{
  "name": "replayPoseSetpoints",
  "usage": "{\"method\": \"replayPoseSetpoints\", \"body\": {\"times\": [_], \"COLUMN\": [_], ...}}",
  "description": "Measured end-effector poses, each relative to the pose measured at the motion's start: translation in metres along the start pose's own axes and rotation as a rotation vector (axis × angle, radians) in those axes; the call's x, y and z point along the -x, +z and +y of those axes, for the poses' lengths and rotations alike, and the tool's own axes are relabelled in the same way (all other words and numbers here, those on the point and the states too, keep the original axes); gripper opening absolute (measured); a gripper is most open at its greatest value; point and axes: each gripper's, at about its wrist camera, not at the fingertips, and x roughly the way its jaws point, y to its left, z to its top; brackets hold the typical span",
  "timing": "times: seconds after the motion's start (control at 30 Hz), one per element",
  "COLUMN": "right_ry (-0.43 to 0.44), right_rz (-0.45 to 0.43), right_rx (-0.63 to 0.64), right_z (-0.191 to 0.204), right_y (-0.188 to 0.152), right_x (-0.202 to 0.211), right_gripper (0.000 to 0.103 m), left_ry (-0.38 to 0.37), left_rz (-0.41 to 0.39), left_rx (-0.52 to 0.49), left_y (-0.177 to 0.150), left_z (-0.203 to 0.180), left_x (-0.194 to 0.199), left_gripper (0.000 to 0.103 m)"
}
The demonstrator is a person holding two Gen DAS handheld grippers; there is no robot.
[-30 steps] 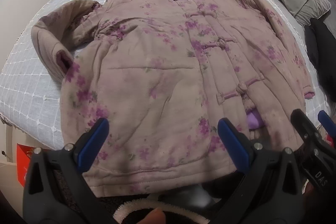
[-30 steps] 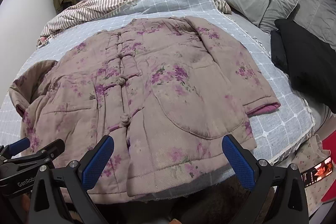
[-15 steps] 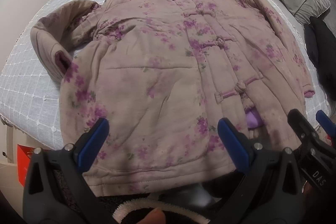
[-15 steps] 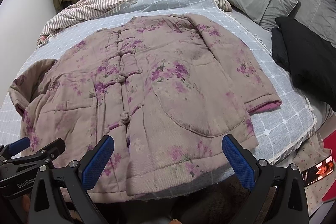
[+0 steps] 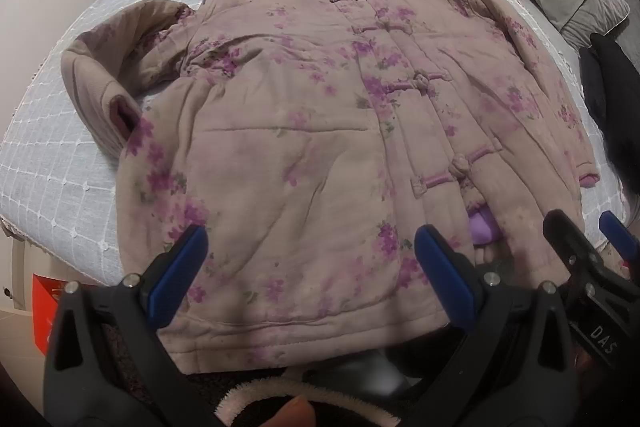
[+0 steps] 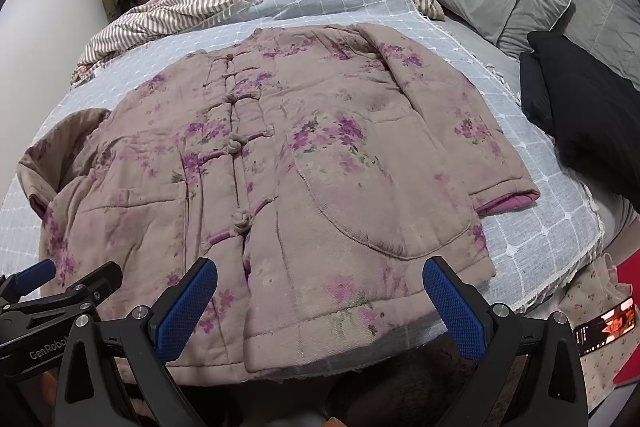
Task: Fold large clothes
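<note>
Right now I have the padded floral jacket (image 5: pixel 304 131) spread face up on the bed (image 5: pixel 52 155), its collar pointing away from me and its hem lying along the near edge, so the long axis runs straight out from both claws. My left claw (image 5: pixel 310 275) hangs just over the hem on the jacket's left half, its blue pads spread wide with nothing between them; my right claw (image 6: pixel 320 303) hovers the same way over the right half, also spread and empty, and each shows at the edge of the other's view, so they sit side by side. What matters for the next move is the sleeves. The left sleeve (image 5: pixel 100 79) sticks out sideways and doubles back near the bed's edge, up and to the left of my left claw, so that arm is plainly the nearer one for it. The right sleeve (image 6: pixel 452 131) lies angled down along the body with its pink-lined cuff (image 6: pixel 508 201) resting on the checked cover (image 6: pixel 532 235), just forward and right of my right claw. I judge the fold has not begun; each sleeve should go inward across the frog-button placket (image 6: pixel 236 147), which marks the centre line.
</note>
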Motion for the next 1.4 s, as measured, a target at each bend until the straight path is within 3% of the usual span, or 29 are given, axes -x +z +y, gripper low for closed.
{"method": "replayPoseSetpoints", "body": {"times": [1.1, 1.4], "right_ry": [0.002, 0.002], "right_rz": [0.017, 0.008], "right_rx": [0.010, 0.025], "right_z": [0.001, -0.002], "right_y": [-0.001, 0.015], "right_x": [-0.005, -0.011], "right_gripper": [0.103, 0.103], "left_ry": [0.005, -0.020], "left_rz": [-0.006, 0.001], "left_rx": [-0.002, 0.014], "left_y": [0.000, 0.010], "left_z": [0.003, 0.010], "left_x": [0.003, -0.004], "left_gripper": [0.103, 0.103]}}
